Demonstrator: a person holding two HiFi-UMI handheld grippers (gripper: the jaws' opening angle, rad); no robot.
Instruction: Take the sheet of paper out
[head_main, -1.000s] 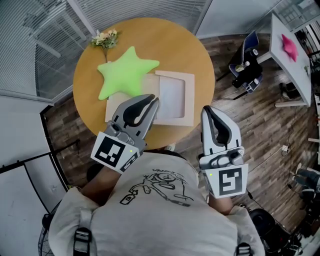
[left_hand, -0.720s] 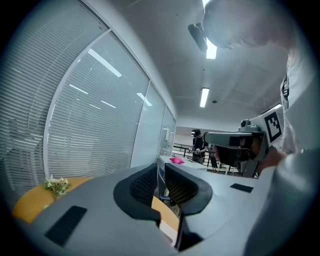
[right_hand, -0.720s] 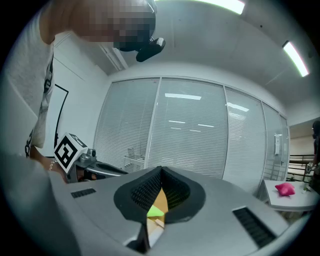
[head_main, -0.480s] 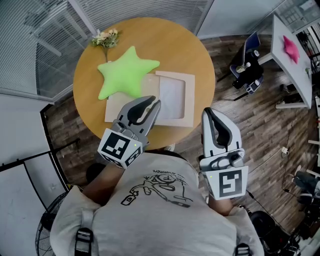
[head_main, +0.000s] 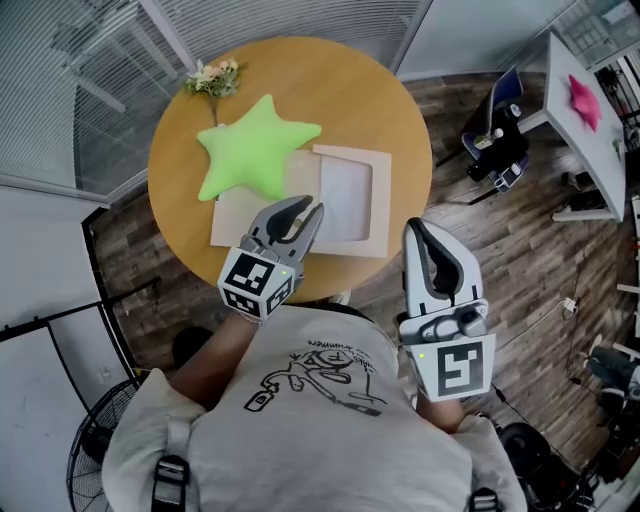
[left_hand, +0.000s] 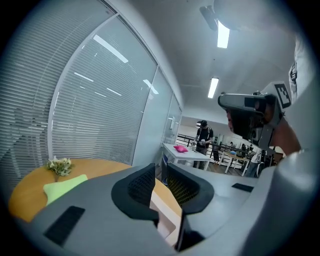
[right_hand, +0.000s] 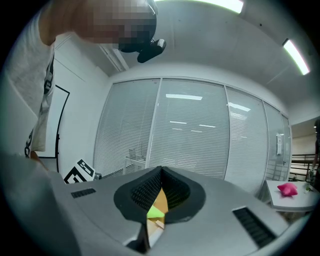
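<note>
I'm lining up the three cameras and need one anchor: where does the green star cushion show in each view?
Head view: the green star cushion lies upper left of centre, on the table's left part.
Left gripper view: lower left, a flat green wedge just below the flowers.
Right gripper view: only a small green sliver, low at centre.
Shared landmark: the round wooden table under it.

Left hand-held gripper (head_main: 309, 208) jaws just opening, empty; right hand-held gripper (head_main: 416, 223) closed.

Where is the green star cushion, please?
Head view: the cushion sits left on the round table, between the flower sprig and the wooden frame.
</note>
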